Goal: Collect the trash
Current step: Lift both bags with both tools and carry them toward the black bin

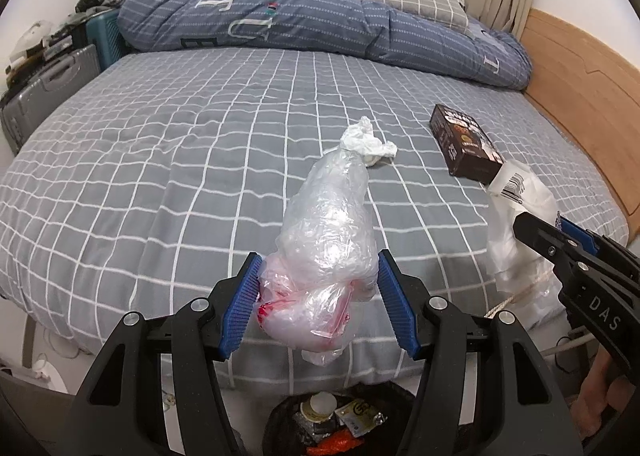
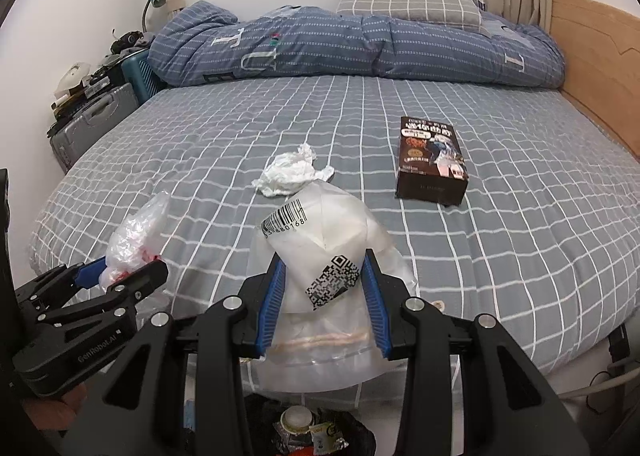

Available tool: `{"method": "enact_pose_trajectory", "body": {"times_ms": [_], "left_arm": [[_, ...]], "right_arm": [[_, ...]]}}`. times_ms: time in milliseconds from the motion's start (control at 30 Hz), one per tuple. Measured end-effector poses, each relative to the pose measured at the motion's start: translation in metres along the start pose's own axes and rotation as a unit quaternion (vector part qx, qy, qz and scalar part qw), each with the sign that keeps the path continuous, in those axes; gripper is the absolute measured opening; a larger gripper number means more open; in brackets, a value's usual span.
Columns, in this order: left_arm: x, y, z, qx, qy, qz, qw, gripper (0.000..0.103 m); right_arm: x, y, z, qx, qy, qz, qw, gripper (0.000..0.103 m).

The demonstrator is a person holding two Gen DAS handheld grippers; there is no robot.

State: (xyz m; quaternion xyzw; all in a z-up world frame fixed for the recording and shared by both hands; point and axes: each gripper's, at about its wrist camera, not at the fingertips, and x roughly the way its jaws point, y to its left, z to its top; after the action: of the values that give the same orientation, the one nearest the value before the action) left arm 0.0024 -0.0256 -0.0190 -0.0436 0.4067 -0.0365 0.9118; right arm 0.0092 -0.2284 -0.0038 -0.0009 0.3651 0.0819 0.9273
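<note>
Jaws, left gripper (image 1: 318, 298): pinching a crumpled clear bag (image 1: 326, 240)
Jaws, right gripper (image 2: 326, 302): pinching a barcoded plastic bag (image 2: 320, 256)
Bed (image 1: 160, 144): tissue (image 1: 366, 142), brown box (image 1: 464, 146)
Bin (image 1: 340, 422): below both bags

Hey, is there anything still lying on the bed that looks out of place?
Yes. A crumpled white tissue and a dark brown box lie loose on the checked sheet, apart from each other, where litter doesn't belong.
</note>
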Motion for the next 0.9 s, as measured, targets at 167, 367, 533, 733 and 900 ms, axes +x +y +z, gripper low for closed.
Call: {"method": "enact_pose_trajectory", "body": {"times_ms": [167, 367, 533, 733, 900], "left_arm": [[-0.009, 0.001, -0.01, 0.004, 0.0, -0.001, 1.0, 0.058], [-0.017, -0.001, -0.024, 0.009, 0.004, 0.001, 1.0, 0.058], [-0.024, 0.0, -0.036, 0.009, 0.008, 0.002, 0.9999, 0.058], [-0.03, -0.003, -0.053, 0.015, 0.017, 0.004, 0.9997, 0.058], [-0.039, -0.003, -0.065, 0.015, 0.019, 0.004, 0.9997, 0.057]], "right_arm": [[-0.009, 0.001, -0.011, -0.001, 0.002, 0.0, 1.0, 0.037], [-0.016, 0.001, -0.026, -0.002, 0.009, -0.003, 1.0, 0.037], [-0.025, 0.001, -0.038, 0.0, 0.011, -0.003, 1.0, 0.037], [-0.032, 0.005, -0.056, -0.004, 0.021, -0.003, 1.0, 0.037], [-0.04, 0.01, -0.071, -0.01, 0.028, -0.004, 1.0, 0.037]]}}
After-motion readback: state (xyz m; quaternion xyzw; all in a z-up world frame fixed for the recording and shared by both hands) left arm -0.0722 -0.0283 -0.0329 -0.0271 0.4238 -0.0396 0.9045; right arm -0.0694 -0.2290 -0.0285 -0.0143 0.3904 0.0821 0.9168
